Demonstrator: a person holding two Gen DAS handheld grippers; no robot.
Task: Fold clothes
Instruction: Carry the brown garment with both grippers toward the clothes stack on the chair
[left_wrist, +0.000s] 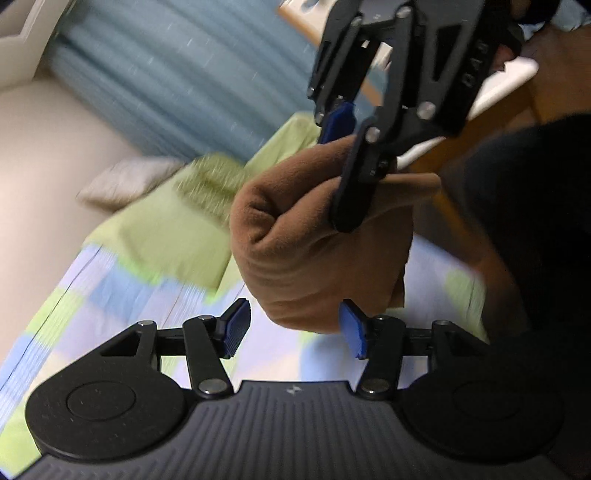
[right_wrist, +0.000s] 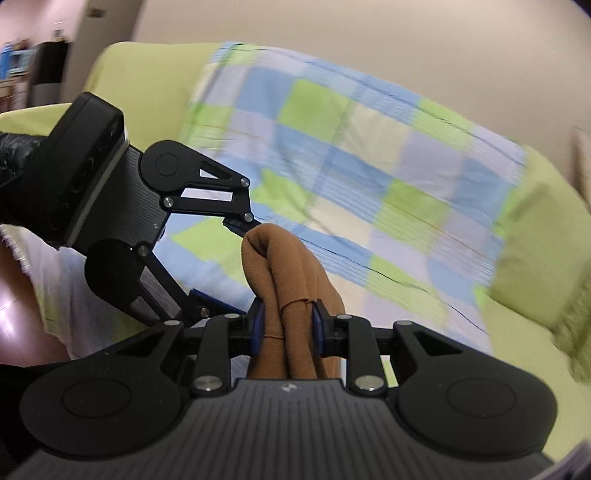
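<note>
A brown garment (left_wrist: 295, 240) hangs bunched above the bed. My right gripper (right_wrist: 287, 326) is shut on its gathered folds (right_wrist: 291, 266), both blue pads pressing the fabric. In the left wrist view that gripper (left_wrist: 341, 170) comes in from the top and pinches the upper part of the bunch. My left gripper (left_wrist: 295, 330) stands open just under the hanging bulge. Its right pad (left_wrist: 352, 332) is at the cloth's lower edge and its left pad (left_wrist: 236, 328) is apart from it. From the right wrist view the left gripper (right_wrist: 221, 260) sits left of the garment with its jaws spread.
A bedsheet (right_wrist: 369, 166) checked in blue, green and white covers the bed (left_wrist: 110, 295). Green pillows (left_wrist: 166, 229) (right_wrist: 535, 251) lie on it, and a pale folded item (left_wrist: 125, 177) beyond. A blue curtain (left_wrist: 166, 74) hangs behind. A dark sleeve (left_wrist: 535, 221) fills the right. Wooden floor (right_wrist: 14, 295) at left.
</note>
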